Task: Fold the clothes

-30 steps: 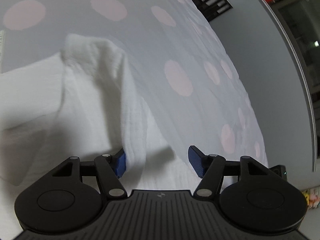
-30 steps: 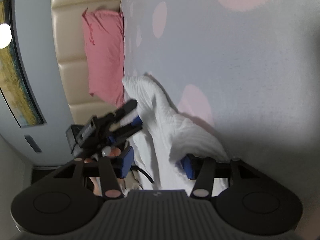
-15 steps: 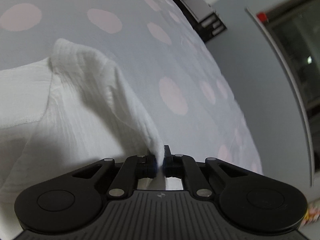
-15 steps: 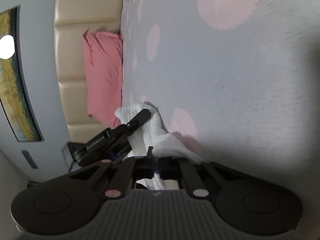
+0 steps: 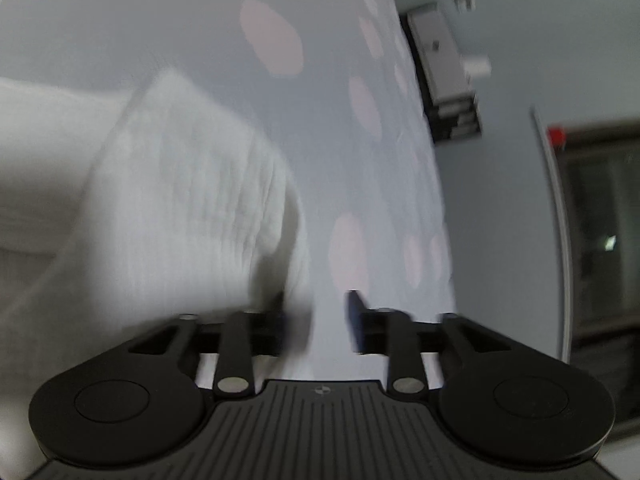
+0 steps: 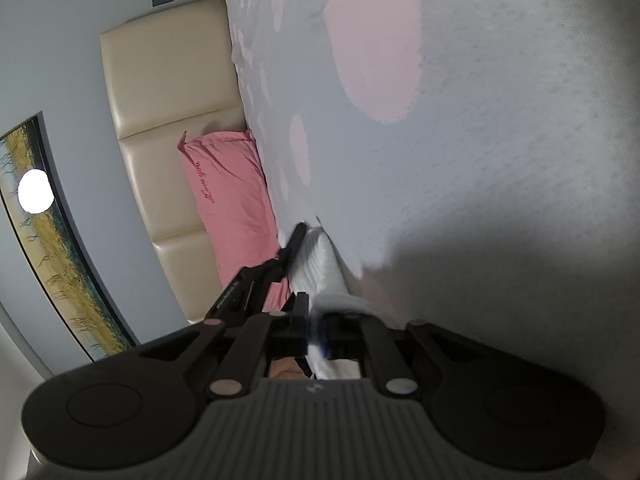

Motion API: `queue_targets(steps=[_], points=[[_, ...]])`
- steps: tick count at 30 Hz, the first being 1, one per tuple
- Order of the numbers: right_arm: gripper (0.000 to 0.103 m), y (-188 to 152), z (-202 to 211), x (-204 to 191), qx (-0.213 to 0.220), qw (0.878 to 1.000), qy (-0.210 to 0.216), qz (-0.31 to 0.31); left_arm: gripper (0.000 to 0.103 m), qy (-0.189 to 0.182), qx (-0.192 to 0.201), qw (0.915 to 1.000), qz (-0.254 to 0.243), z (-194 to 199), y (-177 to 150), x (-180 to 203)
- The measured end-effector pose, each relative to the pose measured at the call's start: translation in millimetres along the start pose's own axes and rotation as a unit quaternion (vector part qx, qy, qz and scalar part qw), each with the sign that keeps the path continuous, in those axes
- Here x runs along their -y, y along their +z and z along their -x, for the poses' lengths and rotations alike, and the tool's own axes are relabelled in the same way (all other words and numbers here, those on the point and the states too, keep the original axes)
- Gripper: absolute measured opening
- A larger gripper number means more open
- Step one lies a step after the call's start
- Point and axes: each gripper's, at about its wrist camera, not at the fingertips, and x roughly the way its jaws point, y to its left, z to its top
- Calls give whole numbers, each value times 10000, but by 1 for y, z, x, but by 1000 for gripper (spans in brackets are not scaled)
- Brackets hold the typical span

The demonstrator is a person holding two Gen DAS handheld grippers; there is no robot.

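The white garment (image 5: 168, 200) lies on the dotted bedspread (image 5: 340, 60), part of it raised in a soft hump; the left wrist view is blurred, so we cannot read its edges exactly. In the right wrist view the same white garment (image 6: 324, 264) runs from the bedspread (image 6: 500, 160) toward the camera and into the right gripper (image 6: 318, 332).

We find the right gripper clenched on a fold of that cloth, its blue pads pressed against the fabric. The left gripper (image 5: 316, 324) stands with its jaws apart and nothing between them; the cloth lies against its left finger only, bare bedspread showing in the gap.

We judge the step in hand to be one fold, with one side held and the other free. The next move calls for the left gripper to close on an edge of the garment, so both ends travel together.

Beyond the garment, toward the head of the bed, sit a pink pillow (image 6: 228, 200) and a cream headboard (image 6: 160, 128).
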Motion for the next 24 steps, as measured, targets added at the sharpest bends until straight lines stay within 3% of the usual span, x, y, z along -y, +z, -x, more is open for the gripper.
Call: queue_targets(steps=[1, 3, 6, 9, 13, 16, 17, 19, 21, 24], points=[[26, 1, -1, 0, -31, 10000, 2, -29, 47, -28, 191, 9998, 70, 6, 3, 0], [35, 5, 1, -3, -97, 9999, 26, -71, 48, -76, 471, 9986, 228, 17, 8, -1], [36, 11, 3, -9, -206, 9997, -146, -45, 49, 28, 573, 9980, 251, 28, 15, 3], [38, 15, 7, -20, -260, 9986, -419, 184, 51, 234, 606, 9977, -182, 43, 8, 15], [40, 21, 11, -42, -391, 9888, -1187, 818, 51, 586, 446, 9950, -672, 63, -9, 26], [44, 20, 14, -61, -499, 9742, -1718, 1375, 51, 869, 295, 9896, -1108, 80, -29, 31], [44, 18, 13, -66, -556, 9702, -1788, 1536, 51, 952, 192, 9877, -1227, 82, -36, 32], [57, 13, 11, -74, -710, 9630, -1856, 1820, 51, 1087, -33, 9839, -1416, 86, -50, 32], [57, 8, 10, -82, -863, 9547, -1922, 2102, 51, 1286, -159, 9785, -1608, 81, -60, 33], [57, 3, -2, -71, -1152, 9600, -1785, 1826, 51, 1582, -348, 9685, -1892, 74, -74, 33]])
